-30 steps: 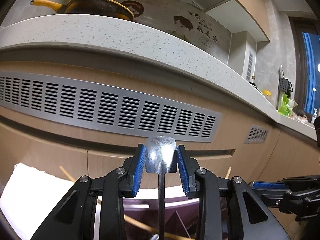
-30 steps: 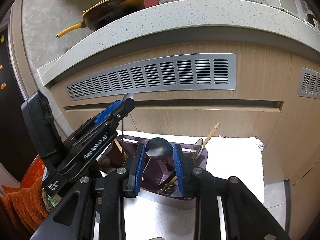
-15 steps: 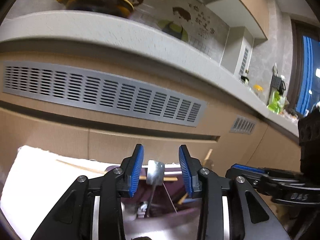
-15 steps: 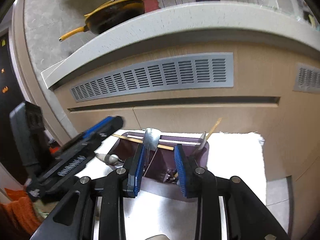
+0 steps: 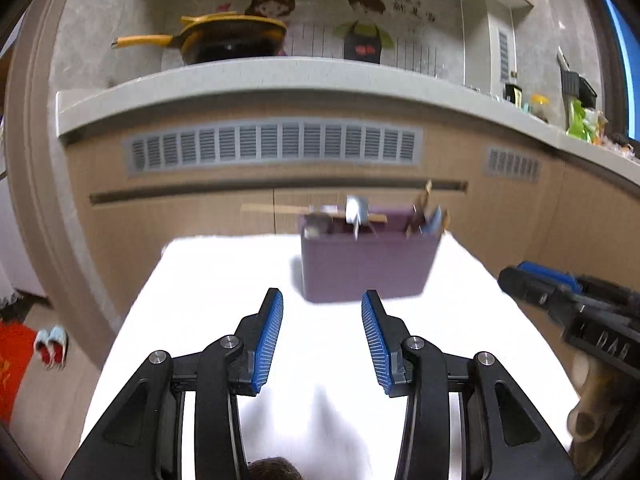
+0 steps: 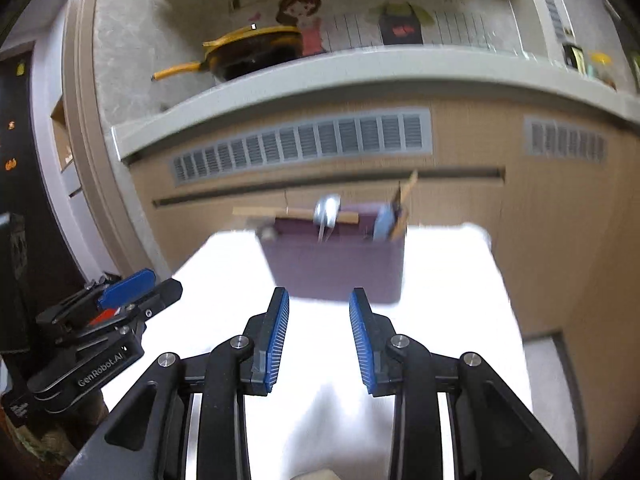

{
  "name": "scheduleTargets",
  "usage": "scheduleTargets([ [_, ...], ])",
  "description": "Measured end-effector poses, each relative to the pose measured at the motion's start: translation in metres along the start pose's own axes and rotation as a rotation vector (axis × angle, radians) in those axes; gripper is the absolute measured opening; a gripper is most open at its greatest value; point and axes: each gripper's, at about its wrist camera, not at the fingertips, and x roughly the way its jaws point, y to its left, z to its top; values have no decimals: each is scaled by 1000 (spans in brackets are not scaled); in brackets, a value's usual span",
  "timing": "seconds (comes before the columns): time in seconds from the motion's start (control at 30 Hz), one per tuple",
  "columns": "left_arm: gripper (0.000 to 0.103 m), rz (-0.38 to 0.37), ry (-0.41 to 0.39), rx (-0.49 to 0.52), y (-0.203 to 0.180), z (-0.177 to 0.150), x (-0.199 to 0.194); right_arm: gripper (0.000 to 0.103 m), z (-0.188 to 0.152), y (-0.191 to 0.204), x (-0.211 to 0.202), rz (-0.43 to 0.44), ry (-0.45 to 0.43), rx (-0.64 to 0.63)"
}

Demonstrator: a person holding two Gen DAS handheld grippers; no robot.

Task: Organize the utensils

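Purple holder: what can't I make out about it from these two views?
- Holder interior: hidden by its front wall, both views.
- Compartments: none visible.
- Spoon handle, chopstick tips: motion-blurred.
- Blue utensil: too blurred to identify.
- Left gripper, right gripper: open, empty.

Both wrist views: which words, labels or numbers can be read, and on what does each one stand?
"GenRobot.AI": on the side of the left tongs, seen in the right wrist view.
"DAS", partly blurred: on the body of the right tongs, in the left wrist view.
Chinese characters on the wall mural: too blurred to read.
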Motion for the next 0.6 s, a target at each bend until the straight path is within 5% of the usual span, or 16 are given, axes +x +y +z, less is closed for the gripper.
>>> scheduleTargets([
  [0.13,42,5,52,-20,-3,-7,-12,29,-23,10,-17,-23,13,-8],
  [0.6,42,3,33,-27,-9,-5,-33,30,-30,20,-31,-13,-8,-45],
])
